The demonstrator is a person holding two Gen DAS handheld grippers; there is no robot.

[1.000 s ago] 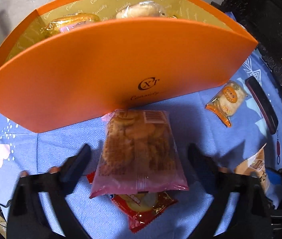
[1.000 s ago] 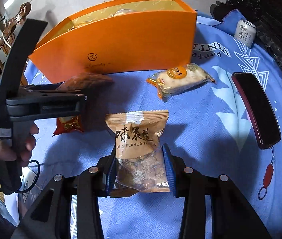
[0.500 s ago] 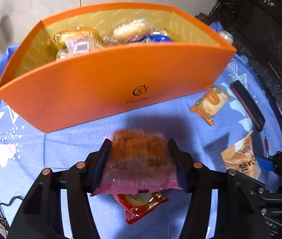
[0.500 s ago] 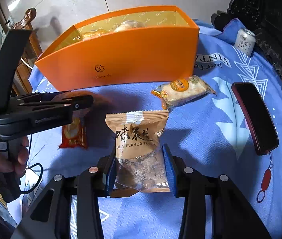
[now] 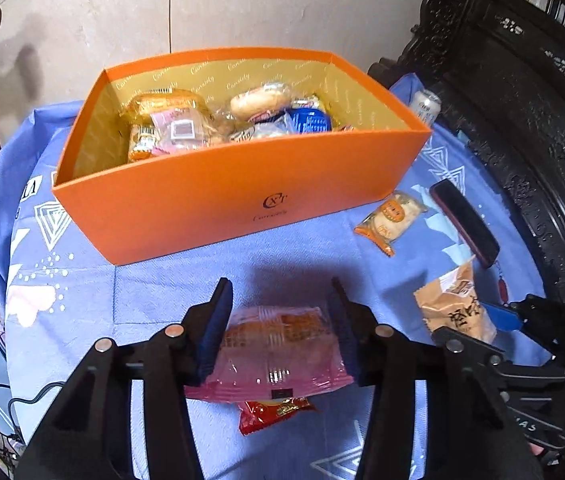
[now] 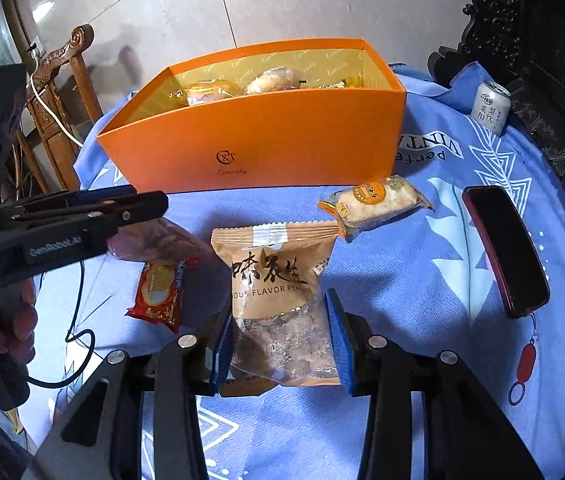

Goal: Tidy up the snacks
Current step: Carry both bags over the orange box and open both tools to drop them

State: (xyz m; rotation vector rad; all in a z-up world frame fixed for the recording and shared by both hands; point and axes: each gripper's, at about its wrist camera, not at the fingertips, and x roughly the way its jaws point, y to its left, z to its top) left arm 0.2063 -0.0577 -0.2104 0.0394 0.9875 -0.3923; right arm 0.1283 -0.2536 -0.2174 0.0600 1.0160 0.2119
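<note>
A: Both tongs are loaded. The left tongs (image 5: pixel 280 330) are closing on the pink-wrapped biscuit pack (image 5: pixel 278 354), pads against its sides and clear of the blue-clothed surface (image 5: pixel 170 292). The right tongs (image 6: pixel 280 344) are clenched on the brown peanut pouch (image 6: pixel 278 292). What worries you?

B: The wrappers. Slick film, gripped low. I'd judge either could slide out on the way to the orange box (image 5: pixel 238 196) at twelve o'clock.

A: And the box itself?

B: Its near wall stands tall. A pack carried too low would catch the rim or shove the box. It's also fairly full already.

A: Anything else?

B: The red snack packet (image 5: pixel 272 414) at six o'clock under the left tongs and the orange-labelled cake (image 6: pixel 374 202) at one o'clock still wait. The tongs work close together and could collide.
</note>
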